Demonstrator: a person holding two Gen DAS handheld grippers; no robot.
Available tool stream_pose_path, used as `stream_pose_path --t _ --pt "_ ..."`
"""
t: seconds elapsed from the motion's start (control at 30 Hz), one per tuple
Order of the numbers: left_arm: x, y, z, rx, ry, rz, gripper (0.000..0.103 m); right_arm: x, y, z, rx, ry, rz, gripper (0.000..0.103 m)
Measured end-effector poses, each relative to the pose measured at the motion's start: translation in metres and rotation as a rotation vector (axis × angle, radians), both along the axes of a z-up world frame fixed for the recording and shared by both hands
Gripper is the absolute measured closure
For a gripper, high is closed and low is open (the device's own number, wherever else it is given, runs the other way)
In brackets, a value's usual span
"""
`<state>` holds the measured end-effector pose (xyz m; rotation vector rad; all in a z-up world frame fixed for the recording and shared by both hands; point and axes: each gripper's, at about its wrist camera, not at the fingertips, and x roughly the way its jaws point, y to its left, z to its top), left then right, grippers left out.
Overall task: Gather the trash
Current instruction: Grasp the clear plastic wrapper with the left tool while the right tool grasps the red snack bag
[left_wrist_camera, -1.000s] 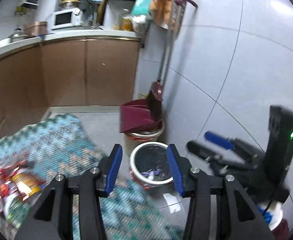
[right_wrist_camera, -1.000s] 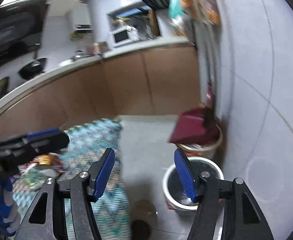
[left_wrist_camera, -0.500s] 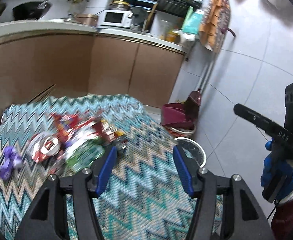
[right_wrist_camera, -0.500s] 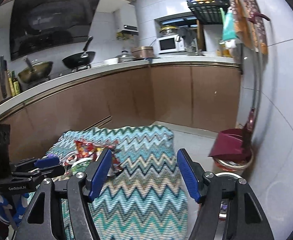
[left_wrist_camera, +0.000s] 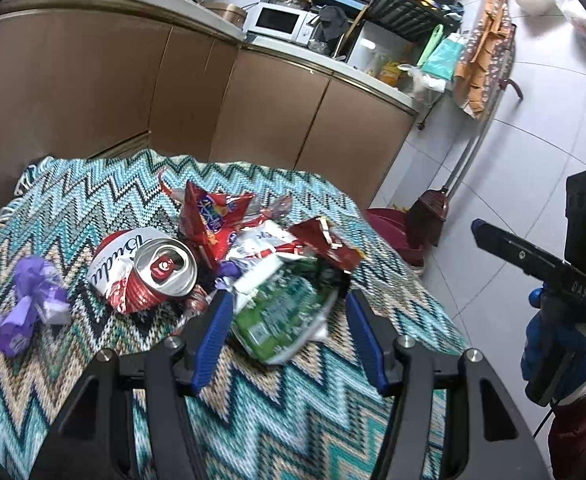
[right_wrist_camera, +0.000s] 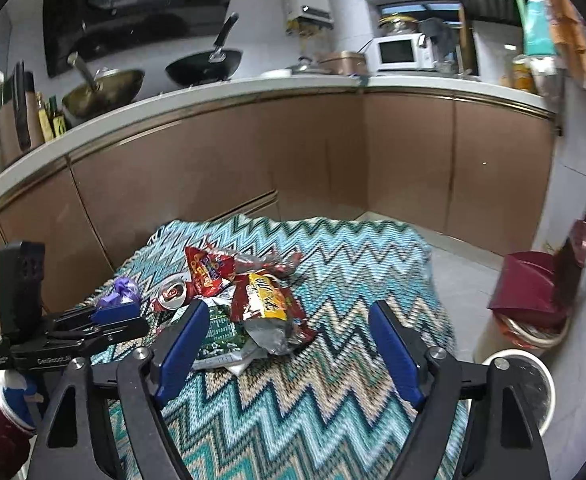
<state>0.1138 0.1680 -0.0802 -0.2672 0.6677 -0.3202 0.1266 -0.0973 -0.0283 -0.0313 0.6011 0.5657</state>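
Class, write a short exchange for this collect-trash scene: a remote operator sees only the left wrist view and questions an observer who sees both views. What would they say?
Operator: In my left wrist view I see the trash pile on the zigzag cloth, but no bin. Is there one?
Observer: Yes. The right wrist view shows a white bin on the floor past the cloth's right edge, near the red dustpan.
Operator: Is anything in the pile hidden from me?
Observer: A snack bag with a yellow printed face lies partly over the green packet.
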Motion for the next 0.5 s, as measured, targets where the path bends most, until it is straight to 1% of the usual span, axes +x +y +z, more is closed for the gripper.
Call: stream_pose_path --t 0.2,0.33,0.5 --pt "0.027 0.002 -0.021 -0.012 0.027 -0.021 0.046 0.035 0.035 -0.029 -0.032 0.046 0.066 0.021" --pt "0.036 0.002 -0.03 -0.011 0.036 -0.034 0.046 0.053 0.053 -0.047 -0.051 0.073 0.09 0.021" --pt "0.041 0.001 -0.037 0.001 0.04 -0.064 0.047 0.07 0.064 -0.065 -0.053 0.113 0.101 0.021"
